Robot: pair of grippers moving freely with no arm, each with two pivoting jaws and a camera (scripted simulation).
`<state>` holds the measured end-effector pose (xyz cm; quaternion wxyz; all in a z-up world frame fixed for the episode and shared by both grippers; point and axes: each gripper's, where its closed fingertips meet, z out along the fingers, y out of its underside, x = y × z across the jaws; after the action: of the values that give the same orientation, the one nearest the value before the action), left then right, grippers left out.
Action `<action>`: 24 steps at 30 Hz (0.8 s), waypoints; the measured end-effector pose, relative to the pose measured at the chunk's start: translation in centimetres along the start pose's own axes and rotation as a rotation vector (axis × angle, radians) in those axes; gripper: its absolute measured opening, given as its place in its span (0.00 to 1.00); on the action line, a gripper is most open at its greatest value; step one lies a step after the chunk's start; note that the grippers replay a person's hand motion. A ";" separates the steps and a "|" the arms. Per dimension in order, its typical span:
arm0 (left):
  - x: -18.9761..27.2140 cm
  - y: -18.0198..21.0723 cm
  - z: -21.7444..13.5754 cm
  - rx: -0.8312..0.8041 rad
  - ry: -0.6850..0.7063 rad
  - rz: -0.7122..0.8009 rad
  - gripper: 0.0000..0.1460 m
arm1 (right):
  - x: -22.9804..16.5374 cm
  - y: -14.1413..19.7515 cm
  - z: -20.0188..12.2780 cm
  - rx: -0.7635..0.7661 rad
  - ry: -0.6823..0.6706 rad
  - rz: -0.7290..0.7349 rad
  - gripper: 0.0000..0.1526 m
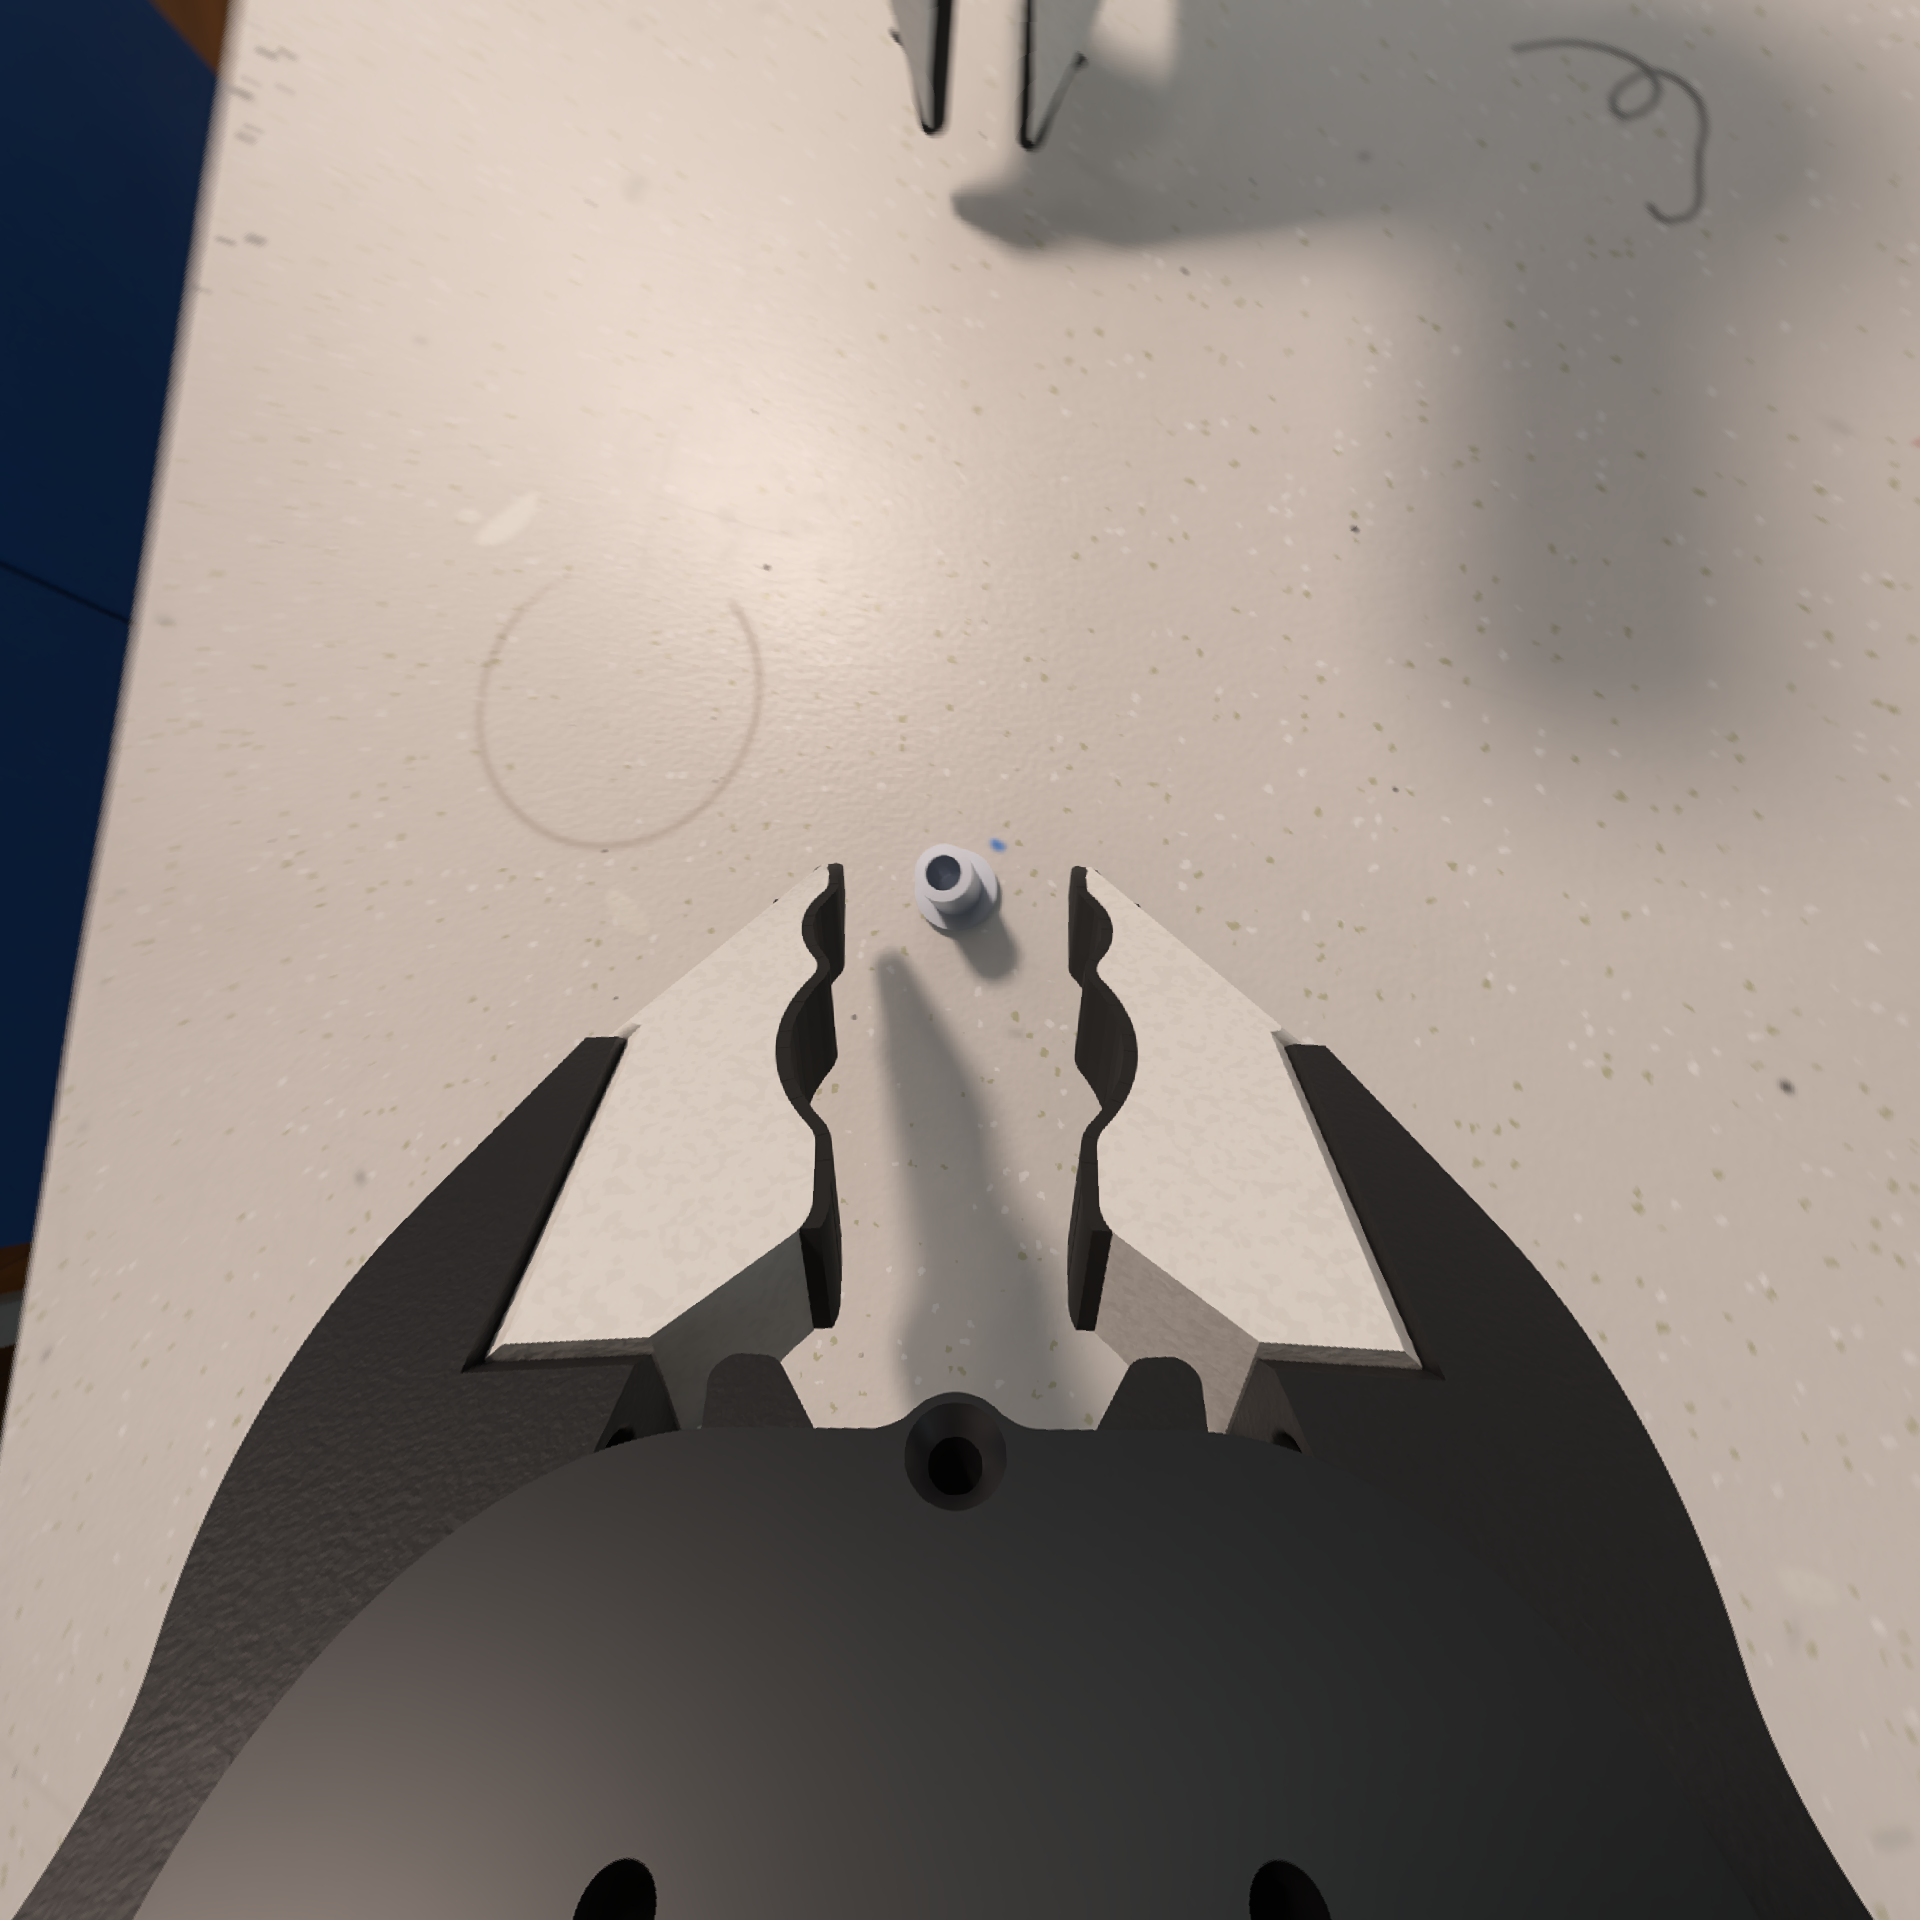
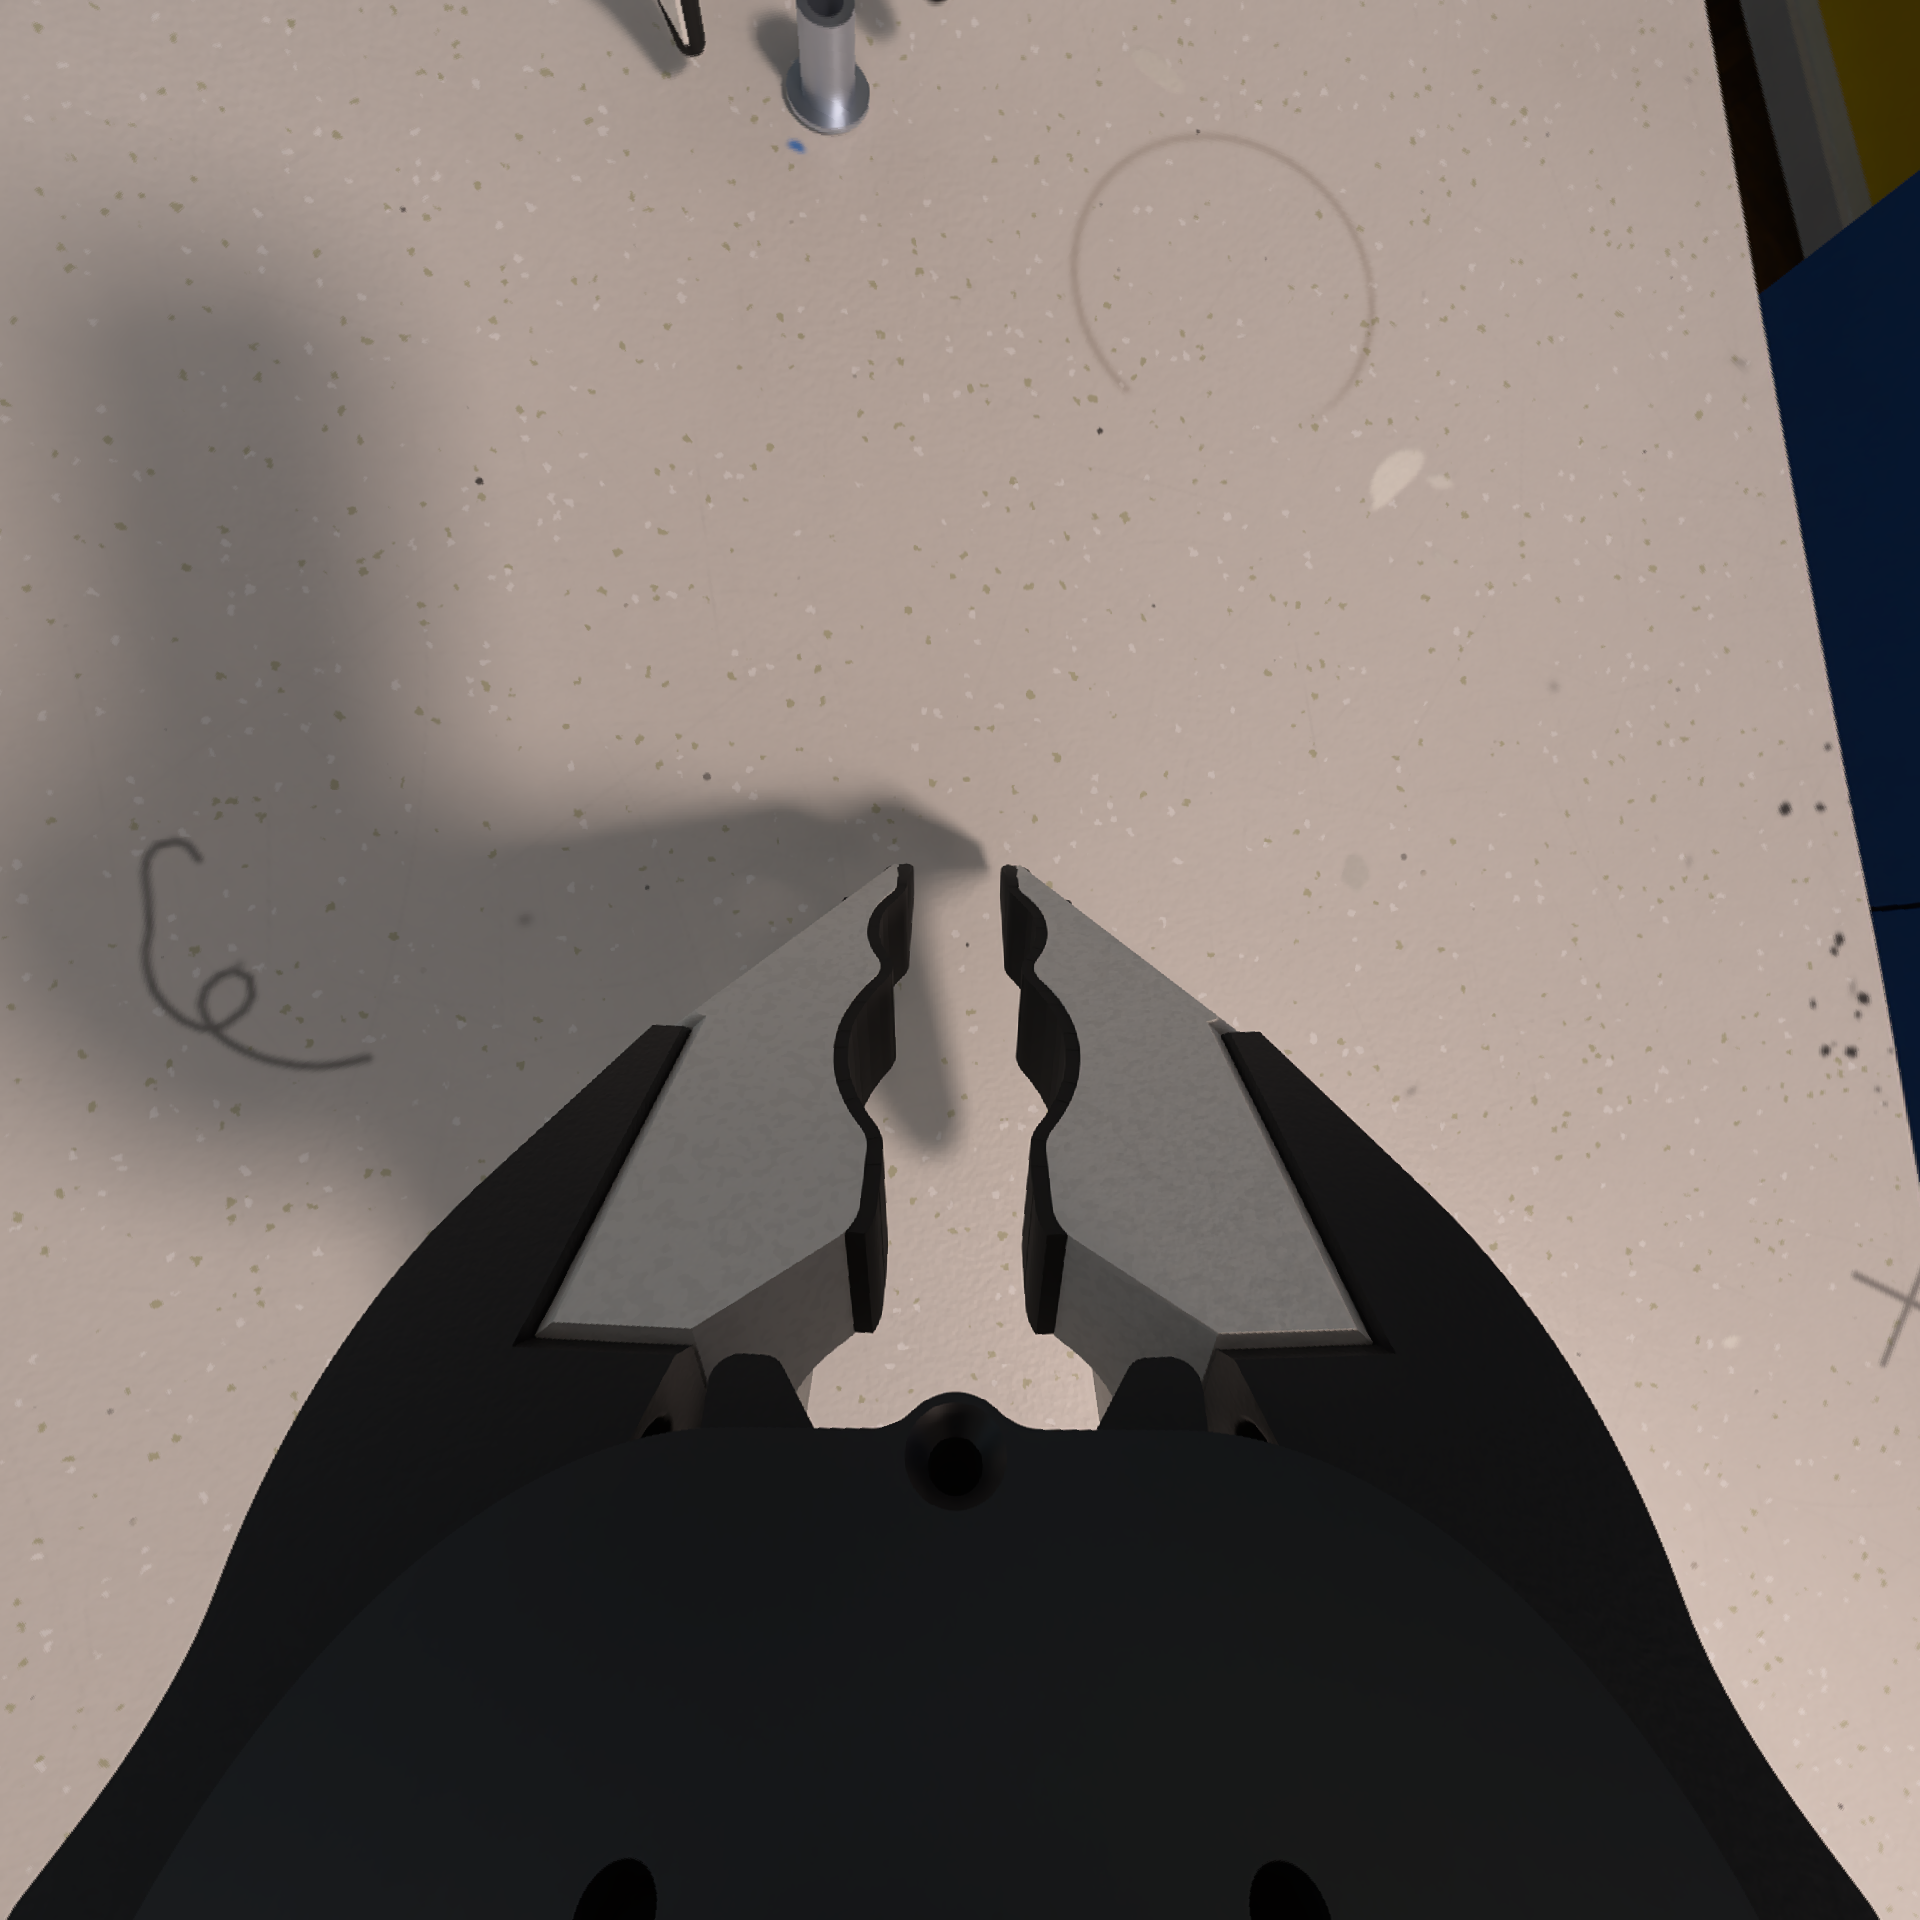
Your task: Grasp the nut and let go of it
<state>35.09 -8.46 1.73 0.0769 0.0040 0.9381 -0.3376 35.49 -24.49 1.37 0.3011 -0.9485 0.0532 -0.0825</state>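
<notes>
Speckled cream table [image 1: 1039, 436] fills both views, its surface dotted with tan and white flecks. Along the left edge of the left wrist view a dark blue area [image 1: 73, 364] borders the table, and the same blue shows at the right edge of the right wrist view. Broad soft shadows lie across the table in both views.

Next in size, the left gripper [image 1: 956, 883] takes up the lower half of its own view, with a dark body and pale fingers lined by wavy black pads. Its jaws stand well apart, with bare table between them. The right gripper [image 2: 957, 881] looks much the same in its own view, though its jaws leave a narrower gap, still apart and holding nothing. Its tips also show at the top edge of the left wrist view, far from the left gripper.

A faint ring mark [image 1: 620, 717] is drawn on the table to the left of the left gripper's fingers, and a thin dark scribble [image 1: 1662, 135] curls near the top right corner.

The nut [image 1: 956, 889] is a small pale grey piece with a flange and a hollow centre. It stands on the table, between and level with the left gripper's fingertips, touching neither finger. A tiny blue speck [image 1: 997, 846] sits just beside it.
</notes>
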 end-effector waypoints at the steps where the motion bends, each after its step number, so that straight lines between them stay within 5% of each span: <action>1: 0.2 0.1 0.1 -0.018 0.037 0.006 0.28 | 0.0 -0.1 0.0 -0.001 0.002 -0.003 0.11; 9: -0.2 0.2 0.5 -0.080 0.121 0.007 0.08 | -0.8 -5.0 0.4 0.070 -0.023 -0.087 0.12; 17: -0.2 -0.9 1.4 -0.080 0.079 -0.012 0.08 | -1.5 -8.6 5.1 0.031 -0.109 -0.155 0.11; 24: -0.2 -1.1 1.6 -0.066 0.078 -0.028 0.08 | -1.6 -8.4 5.9 -0.011 -0.122 -0.153 0.10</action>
<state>35.42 -10.30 1.27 0.0355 0.0017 0.9511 -0.3069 35.47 -14.13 1.32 0.2915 -0.9547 -0.0373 -0.0469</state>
